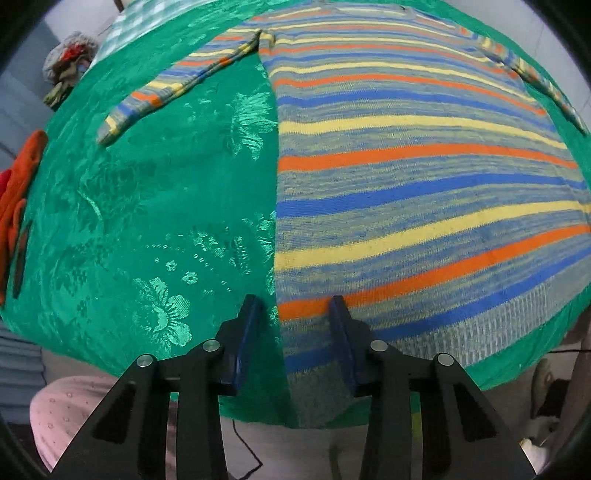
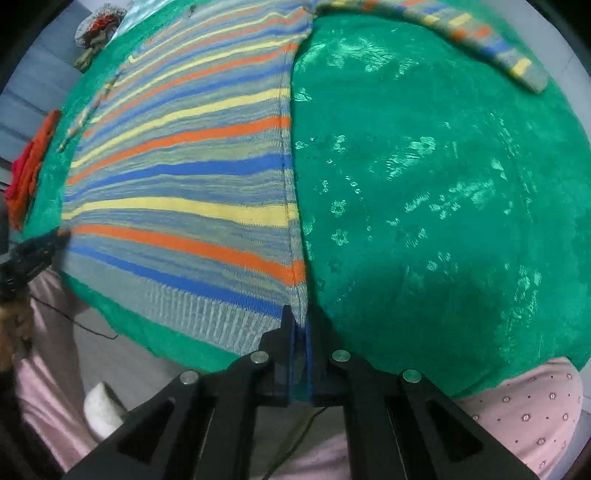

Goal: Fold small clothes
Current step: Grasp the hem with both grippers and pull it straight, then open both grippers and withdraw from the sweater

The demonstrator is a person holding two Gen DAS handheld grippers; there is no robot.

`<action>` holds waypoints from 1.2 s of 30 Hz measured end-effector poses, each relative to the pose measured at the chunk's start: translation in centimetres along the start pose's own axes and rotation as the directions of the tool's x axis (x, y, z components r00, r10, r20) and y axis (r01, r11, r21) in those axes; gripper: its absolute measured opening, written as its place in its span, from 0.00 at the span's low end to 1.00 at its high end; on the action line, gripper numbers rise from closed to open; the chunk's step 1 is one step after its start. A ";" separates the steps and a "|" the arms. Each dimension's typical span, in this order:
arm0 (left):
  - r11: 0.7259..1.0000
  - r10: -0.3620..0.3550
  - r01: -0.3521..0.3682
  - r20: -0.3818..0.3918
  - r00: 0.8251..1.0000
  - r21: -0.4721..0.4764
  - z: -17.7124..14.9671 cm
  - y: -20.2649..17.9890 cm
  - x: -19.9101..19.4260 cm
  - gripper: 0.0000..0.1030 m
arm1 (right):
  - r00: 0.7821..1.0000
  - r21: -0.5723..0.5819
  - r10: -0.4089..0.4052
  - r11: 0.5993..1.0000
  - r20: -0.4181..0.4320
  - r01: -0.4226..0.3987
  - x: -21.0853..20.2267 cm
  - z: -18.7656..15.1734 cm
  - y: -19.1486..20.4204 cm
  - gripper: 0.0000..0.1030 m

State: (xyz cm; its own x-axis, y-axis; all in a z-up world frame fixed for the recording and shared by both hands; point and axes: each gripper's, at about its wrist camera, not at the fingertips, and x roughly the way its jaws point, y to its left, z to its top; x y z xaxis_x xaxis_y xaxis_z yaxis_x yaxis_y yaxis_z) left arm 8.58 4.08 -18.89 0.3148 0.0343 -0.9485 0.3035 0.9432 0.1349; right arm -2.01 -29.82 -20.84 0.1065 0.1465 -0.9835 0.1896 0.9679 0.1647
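A small striped knit sweater (image 1: 417,177) in orange, yellow, blue and grey lies flat on a green floral cloth (image 1: 147,206), sleeves spread out. My left gripper (image 1: 295,306) is open, its jaws either side of the sweater's lower left corner at the hem. In the right wrist view the sweater (image 2: 192,184) fills the left half. My right gripper (image 2: 301,317) is shut on the sweater's lower right hem corner. The left gripper (image 2: 55,240) shows at the far left edge of that view.
Orange and red clothes (image 1: 18,199) lie at the cloth's left edge, also in the right wrist view (image 2: 29,173). A bundled garment (image 1: 68,61) and a checked cloth (image 1: 125,29) sit at the far left. The person's pink dotted clothing (image 2: 528,406) is near the front edge.
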 end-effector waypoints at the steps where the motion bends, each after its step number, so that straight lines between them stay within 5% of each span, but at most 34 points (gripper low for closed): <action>1: 1.000 -0.011 0.011 0.001 1.000 -0.023 -0.8 0.4 -0.7 0.45 | 1.000 0.000 -0.004 1.000 0.008 0.004 0.0 0.1 0.1 0.04; 4: 0.993 -0.046 0.046 0.003 0.999 -0.113 -0.8 1.7 -2.5 0.71 | 0.999 -0.007 0.000 1.000 0.043 0.000 -1.1 0.0 0.8 0.20; 6: 0.988 -0.052 0.060 0.061 0.997 -0.145 -1.0 2.3 -4.7 0.82 | 0.996 -0.011 -0.032 0.999 0.082 0.033 -2.8 -0.4 0.9 0.69; 8: 0.988 -0.030 0.044 0.095 0.995 -0.150 -0.9 2.4 -6.1 0.89 | 0.985 -0.013 -0.060 0.998 0.160 0.063 -5.0 -1.2 1.5 0.80; 18: 0.989 0.033 -0.004 0.189 0.981 -0.148 -0.3 1.6 -9.7 0.93 | 0.903 0.049 -0.142 0.990 0.407 0.133 -11.9 -2.4 6.1 0.92; 29: 0.985 0.046 -0.003 0.248 0.968 -0.172 -1.0 1.1 -13.0 0.94 | 0.862 -0.021 -0.131 0.987 0.490 0.162 -13.6 -2.6 12.8 0.93; 36: 0.987 0.033 0.016 0.298 0.954 -0.161 -1.9 0.7 -14.8 0.94 | 0.823 0.010 -0.226 0.966 0.522 0.259 -15.0 -4.0 15.1 0.93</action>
State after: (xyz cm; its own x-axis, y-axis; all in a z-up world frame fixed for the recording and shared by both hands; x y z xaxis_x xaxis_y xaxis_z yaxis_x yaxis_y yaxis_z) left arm 2.38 4.86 -5.34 0.5784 -0.0342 -0.8150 0.1595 0.9846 0.0718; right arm -4.62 -16.61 -3.90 0.5539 -0.2049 -0.8070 0.2202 0.9708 -0.0953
